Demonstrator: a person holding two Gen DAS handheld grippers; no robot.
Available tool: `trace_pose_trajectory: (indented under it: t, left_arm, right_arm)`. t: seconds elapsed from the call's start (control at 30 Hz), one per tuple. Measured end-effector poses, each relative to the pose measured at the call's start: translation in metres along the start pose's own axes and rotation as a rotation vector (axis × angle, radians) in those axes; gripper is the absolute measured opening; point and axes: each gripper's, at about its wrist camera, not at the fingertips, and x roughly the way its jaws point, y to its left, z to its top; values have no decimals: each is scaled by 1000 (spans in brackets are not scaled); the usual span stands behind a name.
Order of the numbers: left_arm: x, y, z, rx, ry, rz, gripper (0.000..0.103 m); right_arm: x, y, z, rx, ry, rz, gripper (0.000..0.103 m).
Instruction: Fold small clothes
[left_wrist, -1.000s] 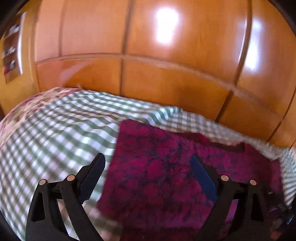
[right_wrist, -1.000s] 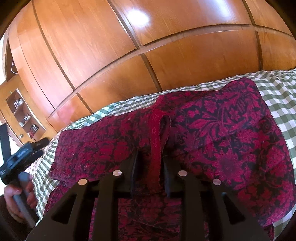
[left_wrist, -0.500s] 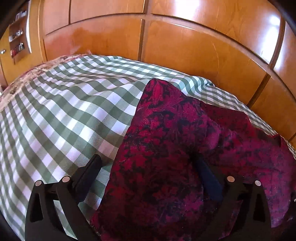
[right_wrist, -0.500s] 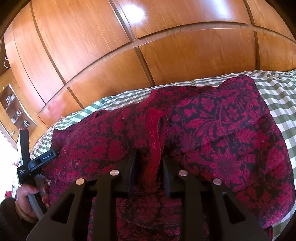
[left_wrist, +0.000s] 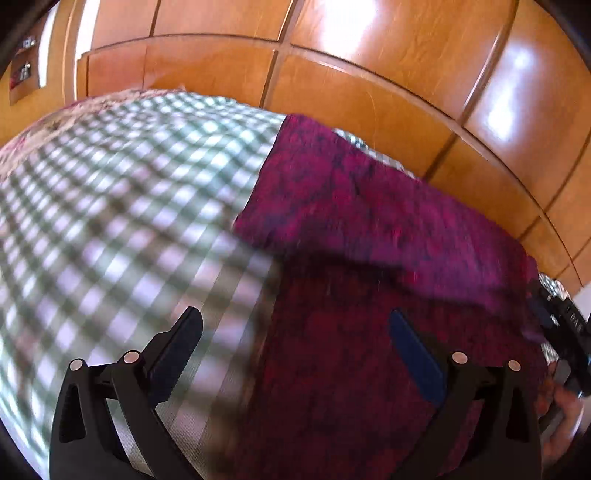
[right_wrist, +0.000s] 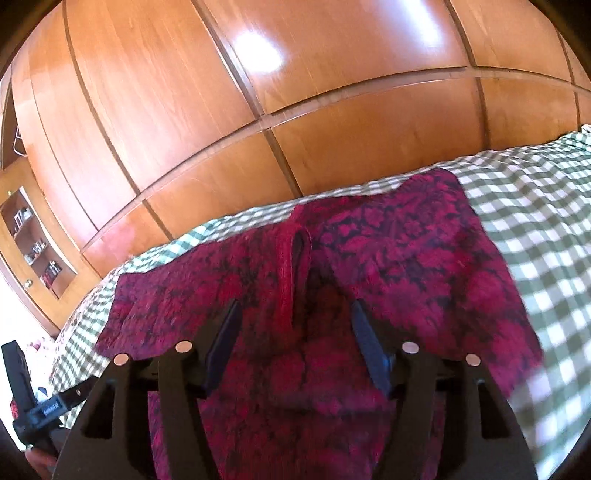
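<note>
With one fold laid in the red floral garment (right_wrist: 406, 266) on the checked bedspread (left_wrist: 110, 206), both the left gripper (left_wrist: 295, 332) and right gripper (right_wrist: 295, 325) hover over it spread wide, gripping nothing, further folds seemingly left.

I see a bed (left_wrist: 110, 192) covered with a green-and-white checked sheet (right_wrist: 535, 206), its far edge running along a wall of glossy wooden panels (right_wrist: 332, 92). A crimson floral garment (right_wrist: 406, 266) lies directly on the sheet near that far edge, spread flat, with one layer folded over another. In the left wrist view the garment (left_wrist: 369, 221) is blurred.
</note>
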Motion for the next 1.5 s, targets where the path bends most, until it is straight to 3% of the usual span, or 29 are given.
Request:
trace_pose_trajectory:
  t: [0.13, 0.23, 0.6, 0.77, 0.93, 1.2, 1.4, 1.5]
  left_arm:
    - [-14, 8, -19, 50, -4, -22, 100]
    - [-24, 9, -28, 85, -14, -33, 100]
    - [-53, 19, -62, 177, -7, -75, 99]
    - [-67, 35, -71, 158, 2, -116, 80]
    - [-77, 43, -80, 153, 54, -194, 74]
    - [-87, 53, -94, 69, 170, -343, 74]
    - [-88, 46, -108, 108, 265, -395, 74]
    - [-88, 43, -116, 131, 313, -416, 74]
  right_arm:
    - [-34, -4, -15, -16, 54, 28, 63]
    - [-68, -13, -28, -16, 39, 40, 63]
    - [-131, -67, -73, 105, 71, -6, 61]
    - [-149, -98, -95, 243, 106, 13, 56]
    - [-165, -105, -111, 265, 138, 101, 55]
    - [-170, -99, -133, 316, 242, 241, 47]
    - [-169, -114, -151, 421, 293, 368, 47]
    - [-171, -115, -156, 423, 334, 389, 47]
